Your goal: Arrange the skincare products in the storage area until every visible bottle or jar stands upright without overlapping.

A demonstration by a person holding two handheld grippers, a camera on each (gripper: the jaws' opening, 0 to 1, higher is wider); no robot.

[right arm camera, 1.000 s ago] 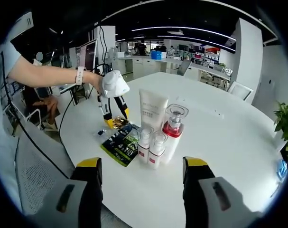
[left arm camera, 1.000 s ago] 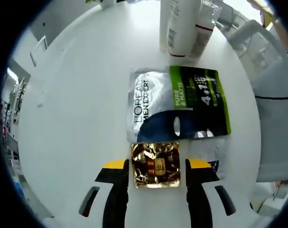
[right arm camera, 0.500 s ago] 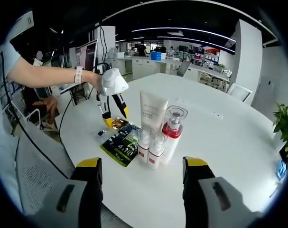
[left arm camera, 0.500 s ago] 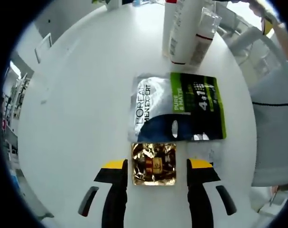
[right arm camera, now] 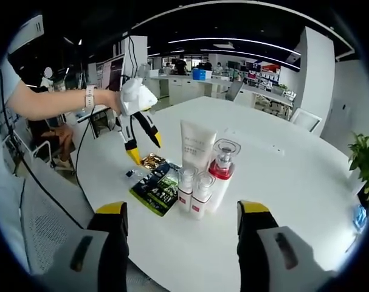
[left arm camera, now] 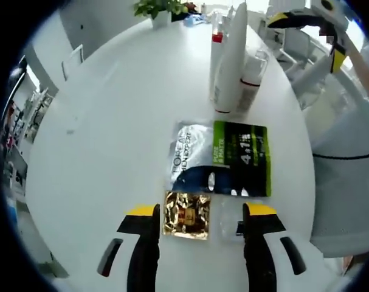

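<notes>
Left gripper view looks down over the white round table (left arm camera: 93,152), own left gripper (left arm camera: 202,222) with jaws spread wide and gripping nothing, hanging above the tabletop. Just ahead of the left jaw tip sits a gold foil sachet (left arm camera: 186,215), lying flat, and right beside it near the other jaw tip a small clear sachet (left arm camera: 231,220), hard to make out. Past those, flat on the table, the L'Oreal Men Expert pouch (left arm camera: 224,159), silver and dark on one half, green on the other, its edge touching or slightly overlapping the gold one, can't tell which. Further on, standing upright in a tight cluster: a tall white tube (left arm camera: 231,58), a red-collared bottle (left arm camera: 216,67) and a clear-capped bottle (left arm camera: 250,76). Right gripper view shows the right gripper (right arm camera: 181,234) with jaws wide apart too, nothing between them, well back from the products. Same cluster ahead: white tube (right arm camera: 196,146), pump bottle with red collar (right arm camera: 219,173), two small clear-capped bottles (right arm camera: 193,188) in front, all upright and close together. Pouch (right arm camera: 157,190) flat beside them, gold sachet (right arm camera: 151,161) just beyond it. Left gripper (right arm camera: 141,143) held in a person's hand (right arm camera: 114,100), hovering over the sachet.
</notes>
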